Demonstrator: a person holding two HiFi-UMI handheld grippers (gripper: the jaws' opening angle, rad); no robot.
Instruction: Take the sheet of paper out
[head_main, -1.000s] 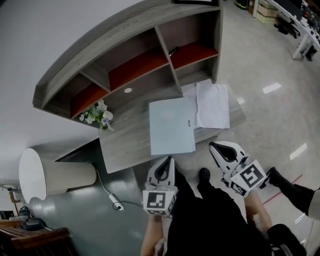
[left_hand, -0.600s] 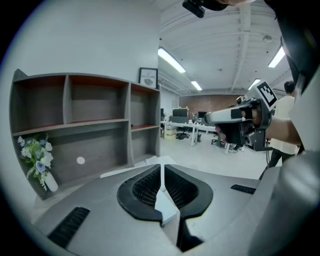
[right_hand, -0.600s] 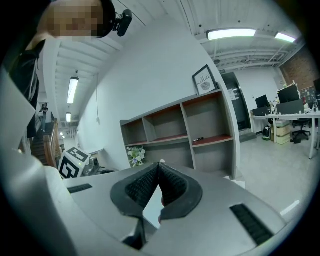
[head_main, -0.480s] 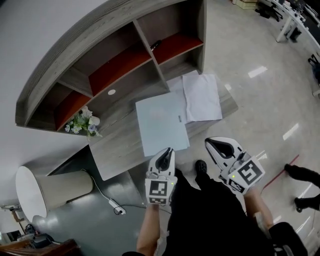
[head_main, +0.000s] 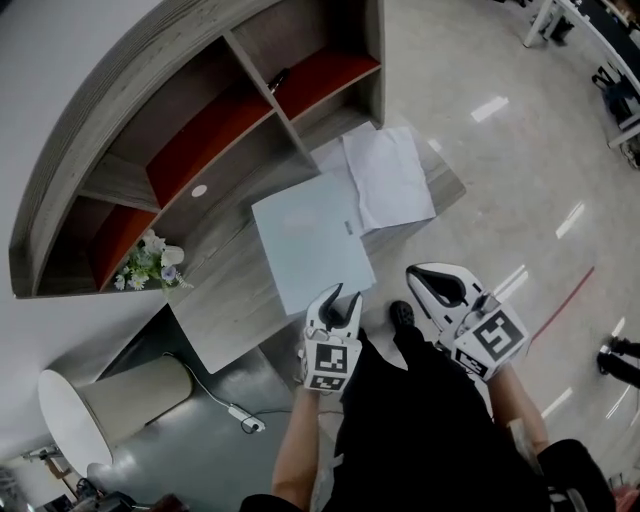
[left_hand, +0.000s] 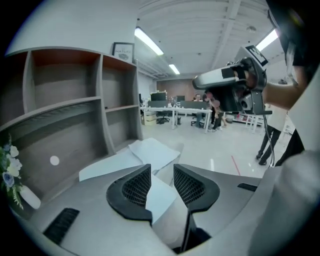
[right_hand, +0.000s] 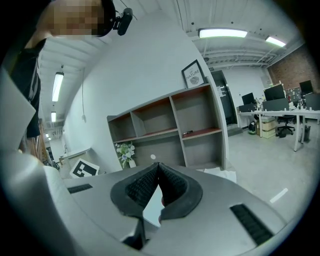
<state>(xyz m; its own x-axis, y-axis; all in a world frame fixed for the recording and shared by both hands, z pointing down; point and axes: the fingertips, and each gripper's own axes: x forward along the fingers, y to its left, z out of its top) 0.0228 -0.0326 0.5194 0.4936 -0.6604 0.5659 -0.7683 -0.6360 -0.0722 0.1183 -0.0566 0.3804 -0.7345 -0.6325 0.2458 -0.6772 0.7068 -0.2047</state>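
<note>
A pale blue folder (head_main: 310, 240) lies flat on the grey wooden desk (head_main: 220, 312), and white sheets of paper (head_main: 388, 175) lie partly under its right edge. My left gripper (head_main: 338, 297) hovers at the folder's near edge. Its jaws have just been opening and stand apart. In the left gripper view the folder's (left_hand: 107, 165) near corner shows through the gap of the left gripper (left_hand: 161, 173), untouched by the pads, with the white sheets (left_hand: 152, 149) behind. My right gripper (head_main: 414, 273) is shut and empty, off the desk's front edge to the right; the right gripper view shows its jaws (right_hand: 158, 167) together.
A shelf unit (head_main: 200, 110) with red-backed compartments stands at the desk's back, with a small dark object (head_main: 278, 78) in one. A vase of flowers (head_main: 150, 265) sits at the desk's left end. A pale cylinder (head_main: 110, 400) and a cable (head_main: 235, 410) lie on the floor at left.
My left gripper has dropped toward the folder's near edge and its jaws have opened. The right gripper has sunk slightly and stays shut. The head view has shifted.
</note>
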